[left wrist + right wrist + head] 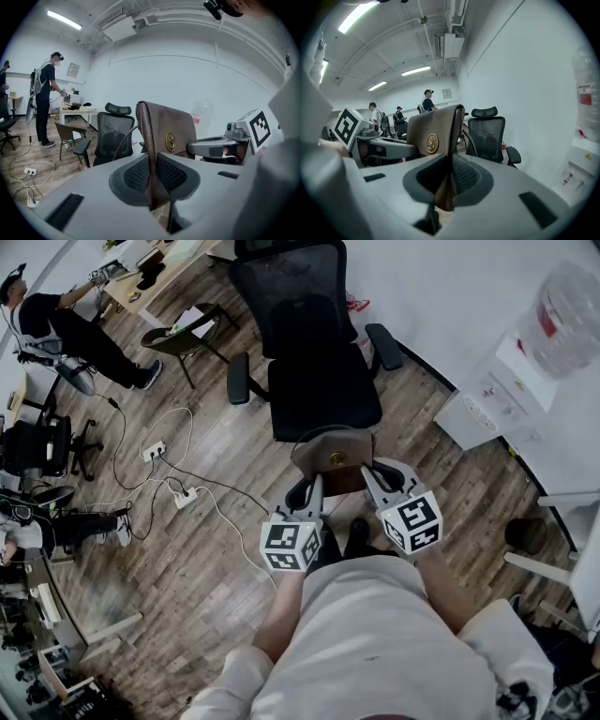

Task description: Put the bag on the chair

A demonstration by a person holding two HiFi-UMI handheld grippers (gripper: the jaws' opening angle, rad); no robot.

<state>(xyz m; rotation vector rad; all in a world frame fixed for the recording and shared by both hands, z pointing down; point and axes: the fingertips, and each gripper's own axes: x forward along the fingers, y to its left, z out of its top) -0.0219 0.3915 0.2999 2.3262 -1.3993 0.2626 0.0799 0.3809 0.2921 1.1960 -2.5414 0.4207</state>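
A brown leather bag [334,456] with a gold round clasp hangs in the air between my two grippers, just in front of the black office chair [319,381]. My left gripper [310,486] is shut on the bag's left edge [149,154]. My right gripper [372,474] is shut on the bag's right edge [451,154]. The gold clasp [170,141] faces me. The chair's mesh back [113,131] and headrest stand upright beyond the bag, and its seat [323,395] has nothing on it. The chair [488,136] shows behind the bag in the right gripper view too.
A water dispenser [525,371] stands at the right by the white wall. A small dark chair [183,338] and a desk [155,273] lie at the upper left, with a person [66,329] there. Cables and power strips [169,470] lie on the wooden floor at the left.
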